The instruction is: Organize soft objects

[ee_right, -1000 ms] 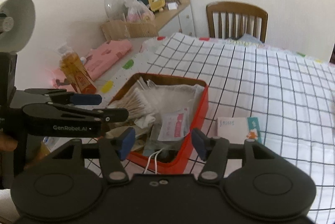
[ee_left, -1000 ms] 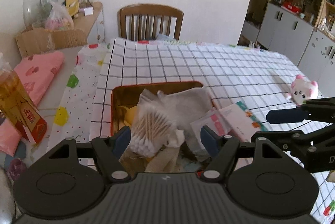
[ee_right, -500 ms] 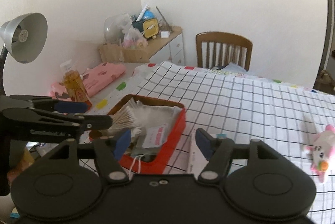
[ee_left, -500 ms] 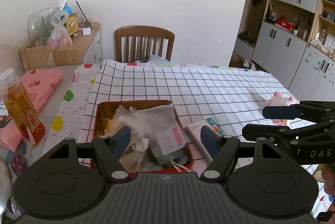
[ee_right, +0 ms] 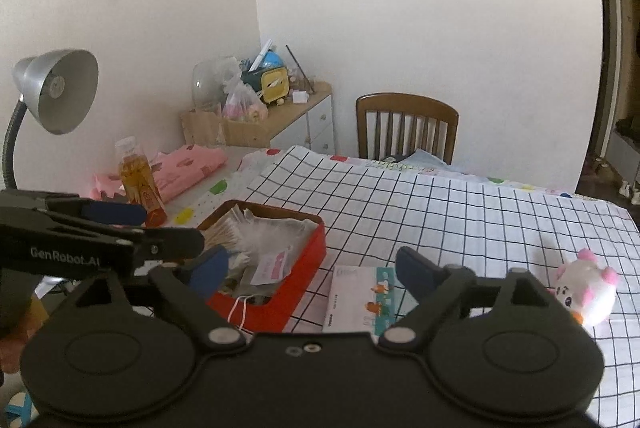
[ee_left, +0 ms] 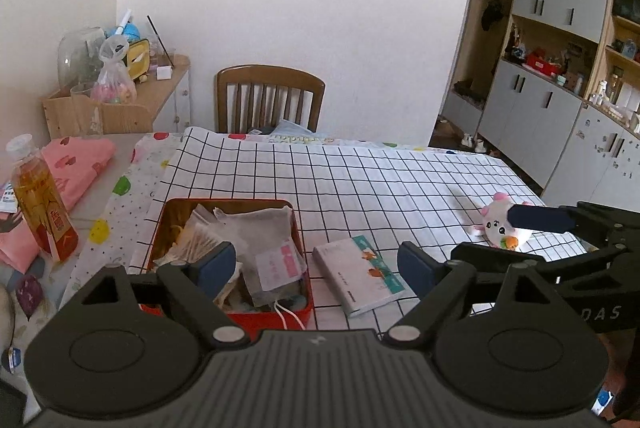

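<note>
A red tin box on the checked tablecloth holds cotton swabs, bags and packets. A tissue pack lies right of it. A white and pink plush toy lies further right. My left gripper is open and empty, raised above the near edge of the box. My right gripper is open and empty, raised above the table's near edge between box and tissue pack. Each gripper shows at the side of the other's view.
A bottle of yellow liquid and a pink cloth sit left of the box. A wooden chair stands at the far edge. A desk lamp stands at the left. Cabinets line the right wall.
Both grippers have pulled up and back from the box, so box, tissue pack and plush toy look smaller and lower. Both stay open and empty.
</note>
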`<state>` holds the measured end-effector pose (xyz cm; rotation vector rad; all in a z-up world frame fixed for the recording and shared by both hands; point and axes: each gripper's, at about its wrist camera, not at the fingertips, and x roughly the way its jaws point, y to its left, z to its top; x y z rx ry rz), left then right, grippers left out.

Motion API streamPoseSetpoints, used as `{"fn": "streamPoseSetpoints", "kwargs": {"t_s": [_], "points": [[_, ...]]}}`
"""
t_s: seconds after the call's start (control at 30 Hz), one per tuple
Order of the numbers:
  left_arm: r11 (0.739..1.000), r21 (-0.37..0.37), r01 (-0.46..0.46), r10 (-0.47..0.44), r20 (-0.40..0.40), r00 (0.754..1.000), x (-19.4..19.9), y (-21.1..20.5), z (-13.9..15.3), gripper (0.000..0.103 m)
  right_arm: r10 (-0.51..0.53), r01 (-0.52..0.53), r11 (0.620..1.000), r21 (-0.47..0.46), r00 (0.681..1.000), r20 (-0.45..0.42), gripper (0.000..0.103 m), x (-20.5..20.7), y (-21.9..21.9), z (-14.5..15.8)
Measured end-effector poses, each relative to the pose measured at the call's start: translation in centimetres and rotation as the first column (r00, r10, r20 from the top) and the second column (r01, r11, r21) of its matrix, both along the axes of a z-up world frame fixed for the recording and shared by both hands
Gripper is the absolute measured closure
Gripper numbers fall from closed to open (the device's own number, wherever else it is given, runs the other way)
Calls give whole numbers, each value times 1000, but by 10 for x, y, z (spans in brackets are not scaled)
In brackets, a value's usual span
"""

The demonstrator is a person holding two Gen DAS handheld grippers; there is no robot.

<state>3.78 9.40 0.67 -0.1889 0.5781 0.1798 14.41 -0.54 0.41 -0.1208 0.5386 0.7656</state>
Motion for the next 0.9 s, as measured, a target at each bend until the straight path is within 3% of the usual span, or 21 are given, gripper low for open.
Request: {"fn": "streamPoseSetpoints", "kwargs": {"t_s": [0.1, 0.27, 0.9], "points": [[1000, -13, -16, 16, 3, 1000, -2, -6, 0, 4, -10, 10, 1000, 17, 1000, 4, 3, -1, -10, 1], [999, -25, -29, 30, 20, 999, -5, -15, 3, 1, -45, 45, 999, 22, 999, 6, 0, 2, -25, 2], [997, 43, -66, 64, 53, 997, -13, -42, 11, 0, -74, 74, 996, 58, 997, 0, 0, 5, -47, 4]]}}
